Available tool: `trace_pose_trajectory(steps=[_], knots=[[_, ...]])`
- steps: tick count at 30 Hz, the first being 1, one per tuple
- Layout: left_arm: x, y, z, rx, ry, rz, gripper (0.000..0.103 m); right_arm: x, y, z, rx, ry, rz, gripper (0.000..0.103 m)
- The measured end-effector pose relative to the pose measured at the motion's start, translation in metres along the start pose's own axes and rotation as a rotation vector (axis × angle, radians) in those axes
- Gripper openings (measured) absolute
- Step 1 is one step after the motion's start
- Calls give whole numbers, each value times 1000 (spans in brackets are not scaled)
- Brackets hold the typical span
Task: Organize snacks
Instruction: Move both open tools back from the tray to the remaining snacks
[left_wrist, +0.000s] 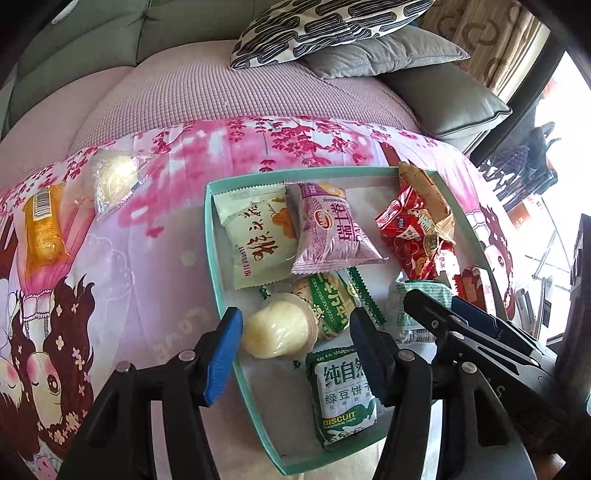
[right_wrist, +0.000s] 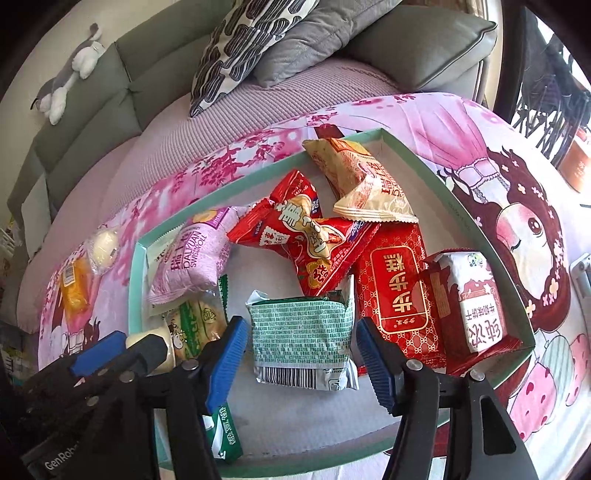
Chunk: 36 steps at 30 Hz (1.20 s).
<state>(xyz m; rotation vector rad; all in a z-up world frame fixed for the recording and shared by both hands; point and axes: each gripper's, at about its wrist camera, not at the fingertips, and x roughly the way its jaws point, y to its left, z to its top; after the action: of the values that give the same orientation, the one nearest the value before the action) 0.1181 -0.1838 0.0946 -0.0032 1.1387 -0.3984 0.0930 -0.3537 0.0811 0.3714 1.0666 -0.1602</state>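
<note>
A teal box tray (left_wrist: 210, 236) on the pink cartoon cloth holds several snack packets. My left gripper (left_wrist: 295, 350) is open over its near left corner. A pale round cake in clear wrap (left_wrist: 277, 332) lies between the blue pads, and neither pad presses on it. A green mung-bean biscuit pack (left_wrist: 343, 398) lies just under the right finger. My right gripper (right_wrist: 301, 354) is open over a green-and-white packet (right_wrist: 303, 343) that lies flat on the tray floor (right_wrist: 295, 424). Its pads stand close beside the packet's edges. An orange packet (left_wrist: 42, 225) and a wrapped round cake (left_wrist: 114, 181) lie loose on the cloth, left of the tray.
Also in the tray are a purple Swiss roll pack (right_wrist: 192, 258), red packets (right_wrist: 306, 243), a red cake bar (right_wrist: 399, 295) and a red-and-white pack (right_wrist: 476, 306). Behind the cloth stands a grey sofa with a patterned cushion (right_wrist: 240, 48) and a plush toy (right_wrist: 70, 70).
</note>
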Motion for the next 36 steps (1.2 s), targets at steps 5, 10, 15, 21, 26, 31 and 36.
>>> trace_pose_trajectory(steps=[5, 10, 15, 21, 26, 31, 36], knots=[[-13, -5, 2, 18, -28, -13, 62, -10, -1, 2, 1, -28, 2, 71], [-14, 0, 4, 5, -30, 0, 69, -12, -3, 3, 7, -42, -10, 80], [-13, 12, 6, -31, -37, 62, 73, -13, -5, 4, -3, -57, -17, 87], [-13, 28, 7, -64, -74, 186, 88, -12, -2, 3, -24, -62, -15, 95], [-11, 38, 6, -87, -92, 244, 92, -13, -1, 3, -30, -73, 2, 103], [-5, 41, 6, -90, -69, 261, 102, -15, -1, 4, -31, -90, 10, 103], [-7, 36, 7, -64, -83, 271, 101, -16, 2, 4, -49, -96, 8, 103]])
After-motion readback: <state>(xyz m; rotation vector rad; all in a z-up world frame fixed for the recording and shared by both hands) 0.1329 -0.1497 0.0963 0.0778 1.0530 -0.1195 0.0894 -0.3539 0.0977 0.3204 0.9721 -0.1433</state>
